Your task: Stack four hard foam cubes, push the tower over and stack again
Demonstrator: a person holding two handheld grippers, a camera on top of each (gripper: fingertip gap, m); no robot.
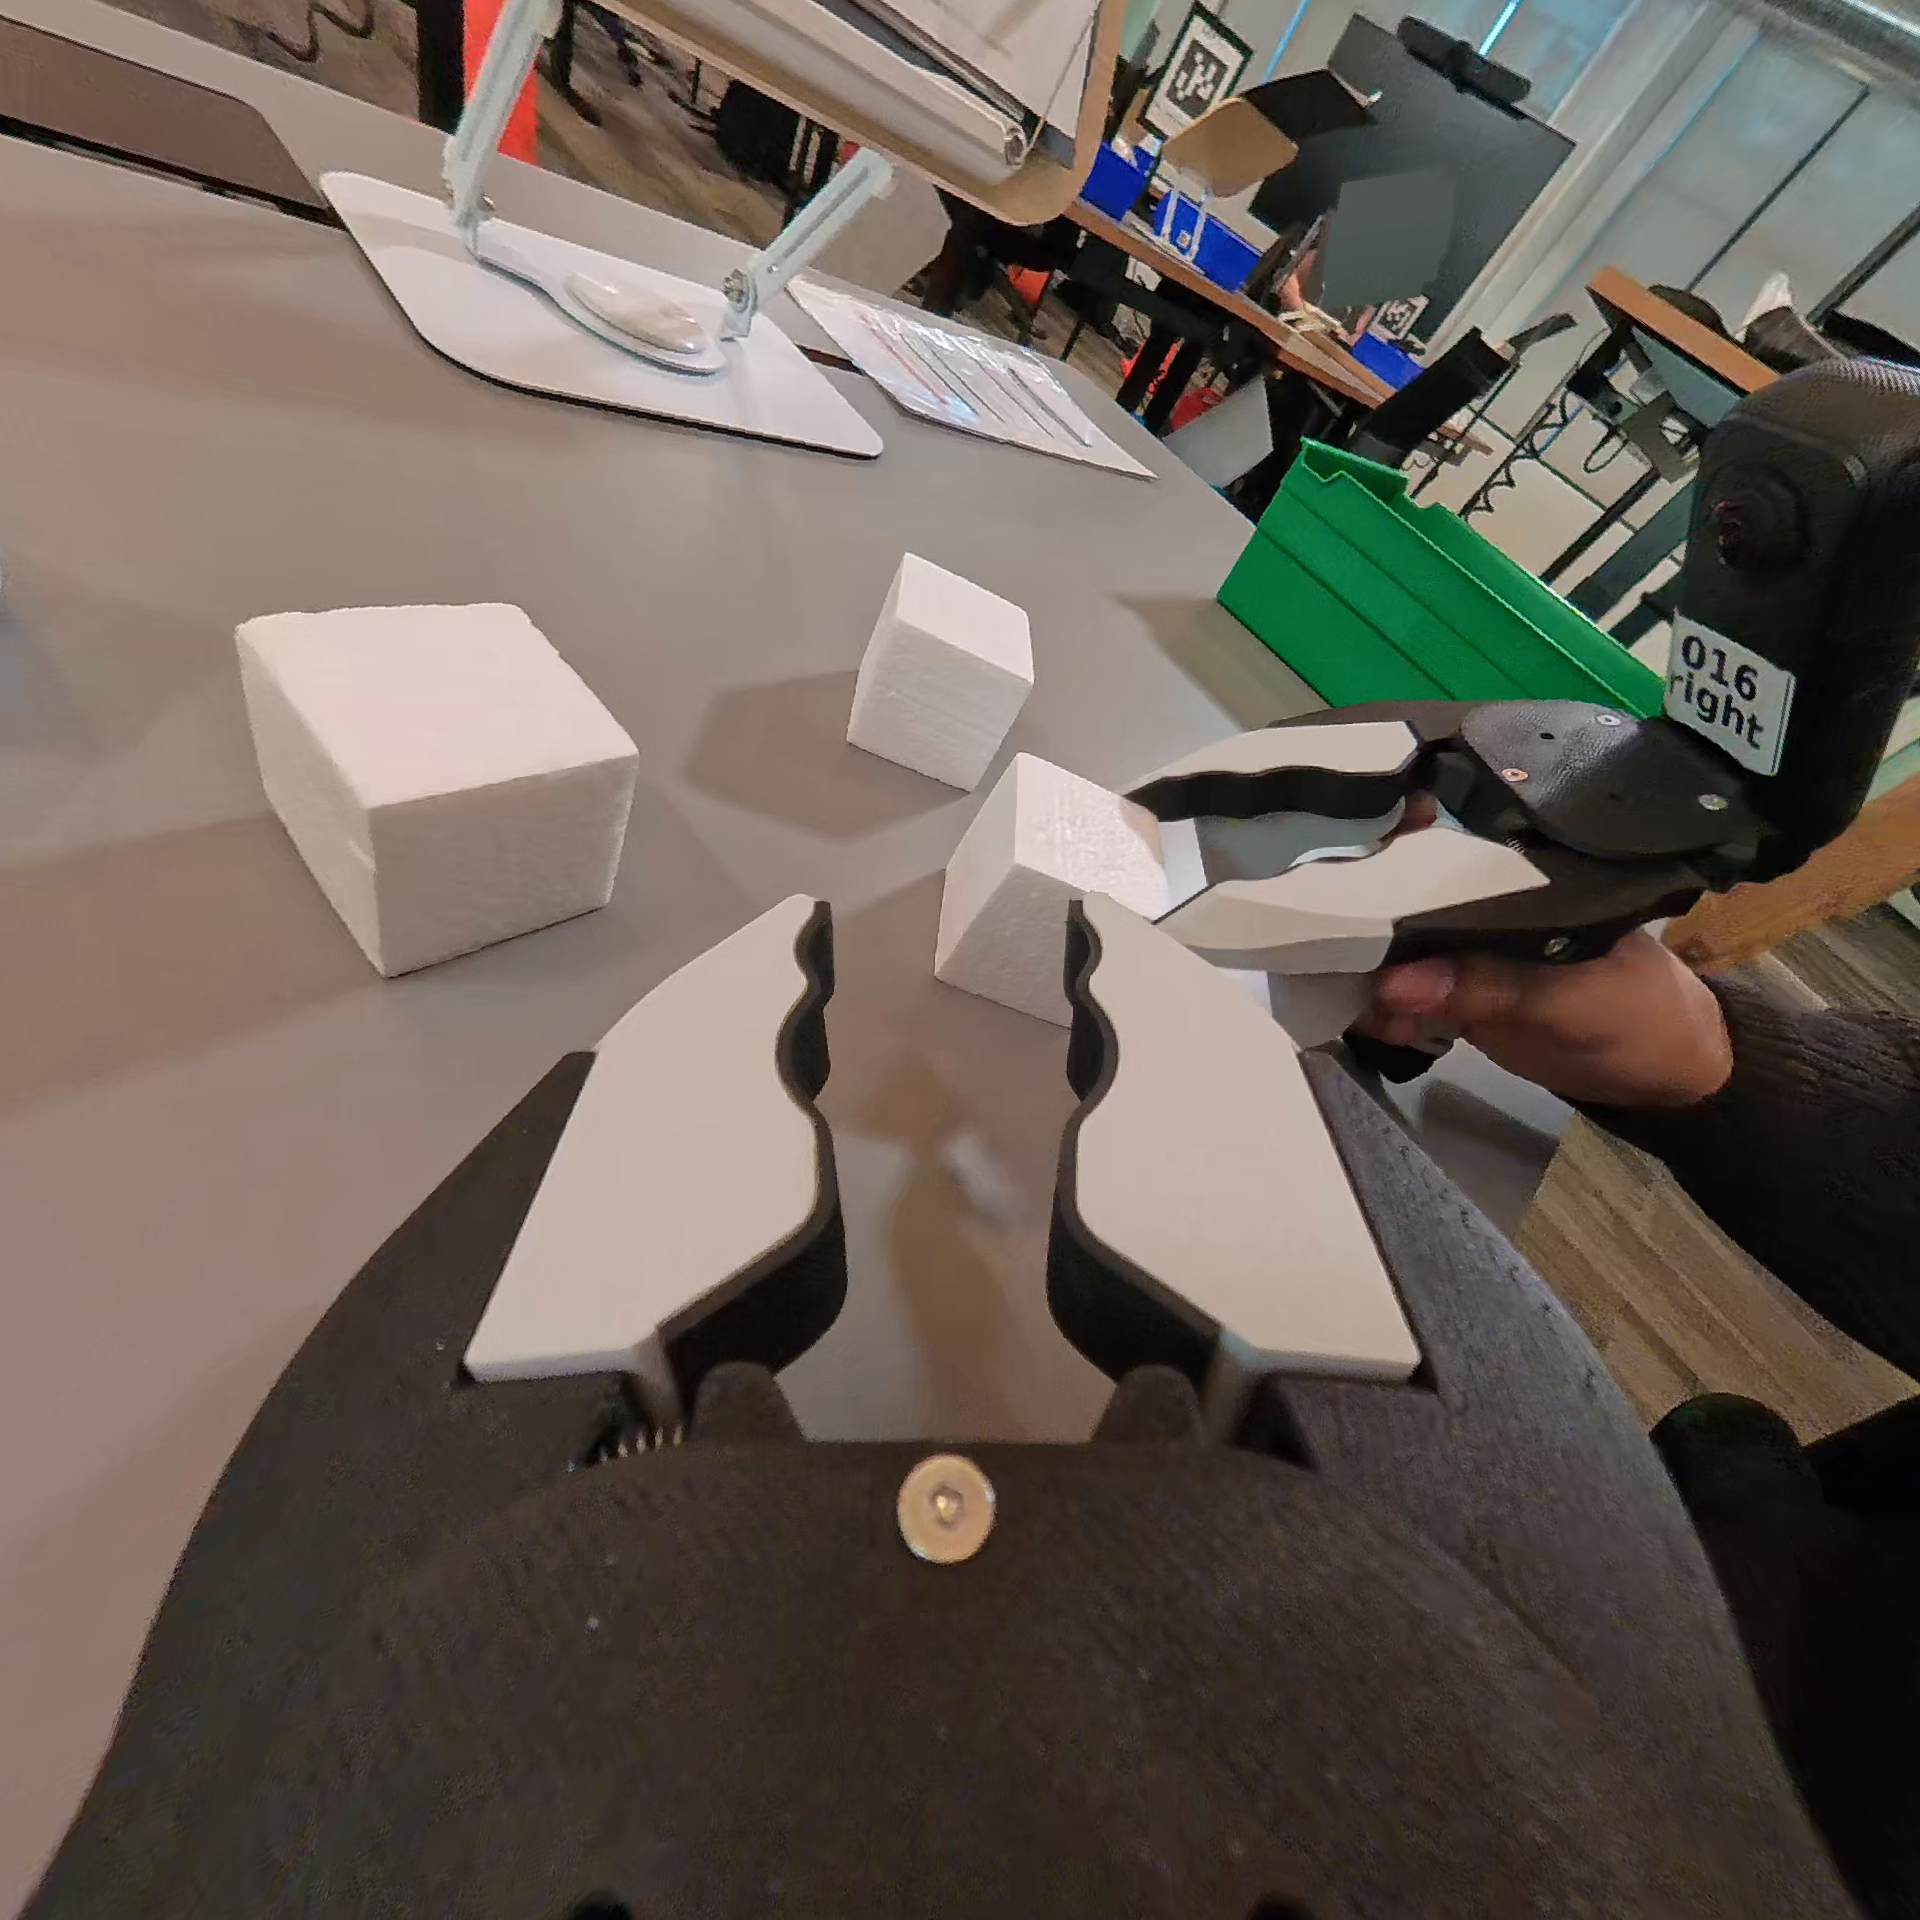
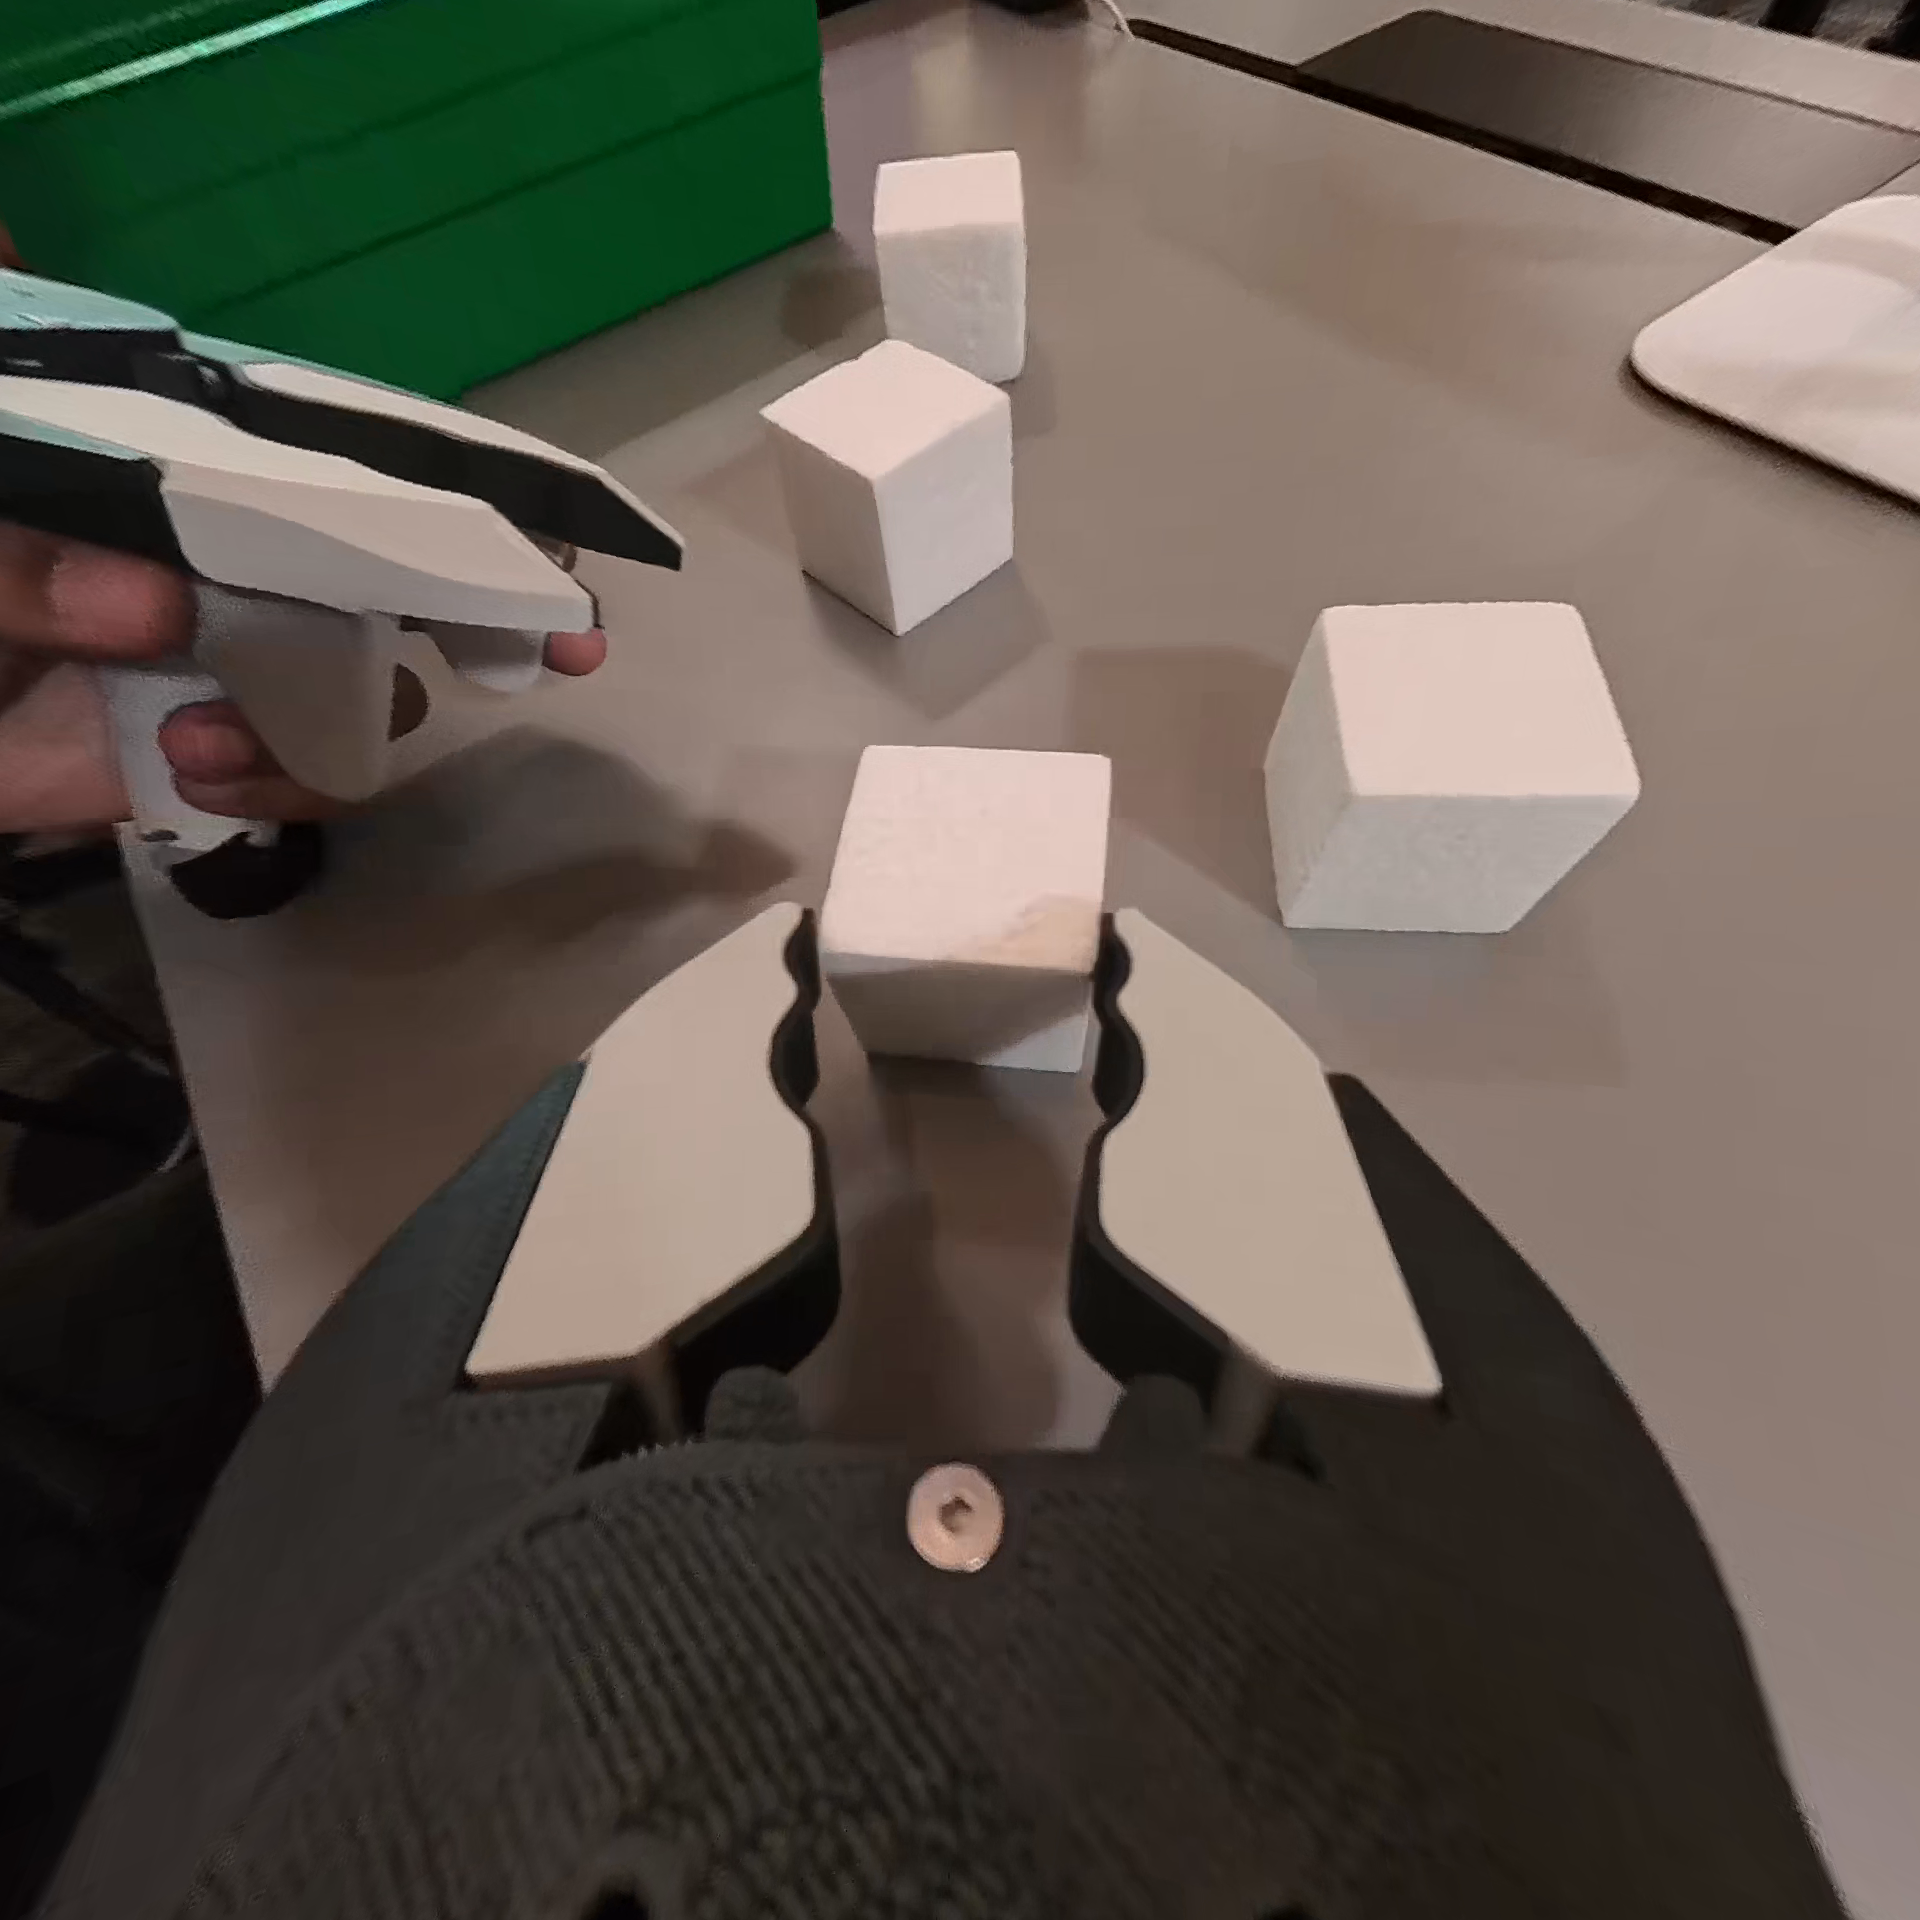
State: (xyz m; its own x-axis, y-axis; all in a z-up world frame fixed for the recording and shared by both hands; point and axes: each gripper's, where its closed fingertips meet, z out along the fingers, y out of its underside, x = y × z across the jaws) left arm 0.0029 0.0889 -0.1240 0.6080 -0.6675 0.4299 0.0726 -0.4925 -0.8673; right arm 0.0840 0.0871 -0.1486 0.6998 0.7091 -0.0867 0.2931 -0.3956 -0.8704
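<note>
A grey tabletop (image 2: 1351, 1195) carries everything here, with a green bin (image 2: 416, 187) at its far edge and a flat white stand base (image 1: 468, 301) off to the other side. Four white foam cubes stand on it, well apart from one another. The big cube (image 2: 1444, 769) sits alone. A mid-sized cube (image 2: 894, 478) and a taller block (image 2: 951, 260) stand nearer the bin. The nearest cube (image 2: 966, 831) rests flat on the tabletop, turned a little so that one edge faces the right gripper (image 2: 956, 935).

That gripper's jaws are spread, one tip on each side of the cube's near end. I cannot tell whether the pads touch it. The left gripper (image 1: 945, 925) hovers just beside, its jaws spread with nothing between them.

The foam looks very light. My worry is that, with the cube set askew, one tip would meet it before the other and skid or twist it away.
</note>
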